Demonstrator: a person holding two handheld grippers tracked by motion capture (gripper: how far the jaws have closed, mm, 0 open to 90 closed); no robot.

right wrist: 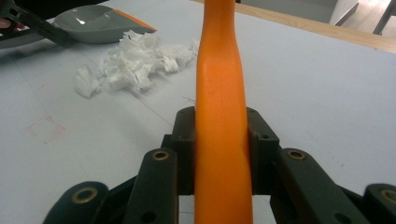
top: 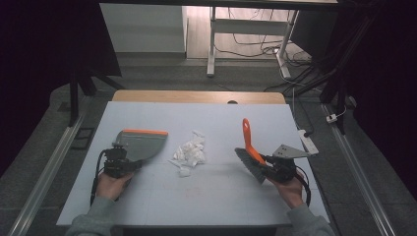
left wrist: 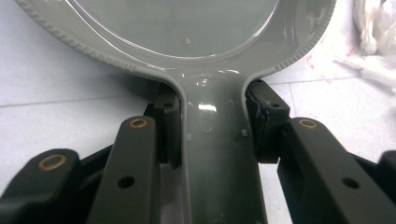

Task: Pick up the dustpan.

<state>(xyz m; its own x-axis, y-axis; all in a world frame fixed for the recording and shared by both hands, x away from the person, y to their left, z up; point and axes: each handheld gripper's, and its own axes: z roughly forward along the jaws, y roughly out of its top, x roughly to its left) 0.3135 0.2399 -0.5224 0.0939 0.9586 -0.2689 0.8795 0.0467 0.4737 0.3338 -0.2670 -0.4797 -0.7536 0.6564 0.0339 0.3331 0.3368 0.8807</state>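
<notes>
Evidently the work is at its outset: both tools are gripped, but nothing has yet been swept. The grey plastic dustpan with an orange front lip (top: 140,142) is held by its handle between the jaws of the left hand-held gripper (top: 119,162), which are closed against both sides of that handle, as is seen plainly in the left gripper view (left wrist: 217,140). The hand brush with an orange plastic handle and dark bristles (top: 250,153) is clamped by its handle in the right hand-held gripper (top: 278,167), the jaws being pressed to either side of the orange shaft (right wrist: 222,116). The pile of torn white paper scraps (top: 189,153) lies on the pale blue-grey desk (top: 216,196) between the two tools, just beside the dustpan's open side and apart from the bristles; it appears untouched, and no scrap is seen inside the pan. What is judged to remain is the sweeping of the pile into the pan. Little stands in the way on the desk itself; a white power strip (top: 308,141) rests at its right edge, well apart from the pile, and cables (top: 255,46) lie on the floor beyond.
</notes>
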